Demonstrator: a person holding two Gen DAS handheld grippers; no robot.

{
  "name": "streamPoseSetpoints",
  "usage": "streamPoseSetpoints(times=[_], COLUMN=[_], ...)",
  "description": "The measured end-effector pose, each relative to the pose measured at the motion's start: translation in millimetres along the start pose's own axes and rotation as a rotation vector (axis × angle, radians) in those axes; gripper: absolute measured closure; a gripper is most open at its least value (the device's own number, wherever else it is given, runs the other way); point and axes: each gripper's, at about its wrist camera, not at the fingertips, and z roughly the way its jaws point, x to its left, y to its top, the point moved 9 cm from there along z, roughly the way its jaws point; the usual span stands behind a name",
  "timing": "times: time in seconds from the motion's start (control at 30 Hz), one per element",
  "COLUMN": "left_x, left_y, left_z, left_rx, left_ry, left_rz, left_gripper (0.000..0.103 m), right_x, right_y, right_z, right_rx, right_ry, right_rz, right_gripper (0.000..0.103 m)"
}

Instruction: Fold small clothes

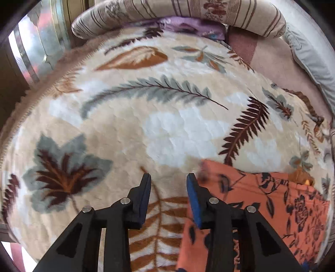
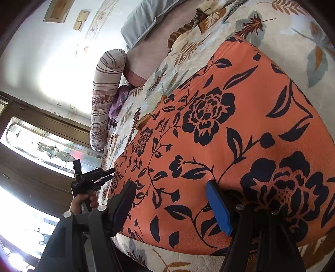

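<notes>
An orange garment [image 1: 261, 205] [image 2: 219, 125] with a dark floral print lies flat on a leaf-patterned blanket [image 1: 167, 125] [image 2: 293, 21]. My left gripper [image 1: 169, 177] hovers at the garment's left corner, jaws partly apart. Only blanket shows between them, and the blue-padded finger [image 1: 193, 198] sits at the cloth's edge. It also appears small in the right wrist view as the left gripper [image 2: 104, 175], held by a hand [image 2: 83, 203]. My right gripper [image 2: 170, 186] stands open over the garment's near edge, with the cloth lying flat between its fingers and no fold pinched.
A striped bolster [image 1: 188, 12] [image 2: 106, 94] lies along the far side of the bed with a purple cloth [image 1: 188, 25] tucked against it. A grey pillow [image 1: 309, 58] [image 2: 146, 21] sits at one corner. A glazed wooden door [image 1: 31, 41] [image 2: 41, 146] stands beyond the bed's edge.
</notes>
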Motion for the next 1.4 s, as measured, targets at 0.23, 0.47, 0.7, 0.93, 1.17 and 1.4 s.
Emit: streamPoseSetpoints(times=[0.23, 0.47, 0.7, 0.93, 1.17, 1.4], left_x=[-1.9, -13.8, 68.9, 188.5, 169.5, 23.6], left_y=[-18.4, -36.7, 10.9, 78.2, 49.1, -33.2], left_z=[-40.7, -77.9, -80.8, -58.4, -88.6, -130.2], left_rx=[-0.085, -0.136, -0.139, -0.125, -0.219, -0.258], left_ry=[0.006, -0.059, -0.061, 0.06, 0.087, -0.021], left_rz=[0.056, 0.105, 0.019, -0.167, -0.126, 0.115], left_gripper=[0.048, 0.04, 0.035, 0.032, 0.032, 0.029], right_x=[2.5, 4.9, 21.3, -83.8, -57.9, 40.1], right_y=[-1.4, -3.5, 83.6, 253.5, 206.7, 71.9], right_z=[1.0, 1.8, -58.1, -138.6, -130.7, -72.3], right_rx=[-0.012, -0.021, -0.097, -0.267, -0.306, -0.195], right_ry=[-0.012, -0.023, -0.053, -0.406, -0.363, -0.121], right_rz=[-0.007, -0.012, -0.012, 0.11, 0.07, -0.02], right_gripper=[0.03, 0.03, 0.028, 0.021, 0.021, 0.02])
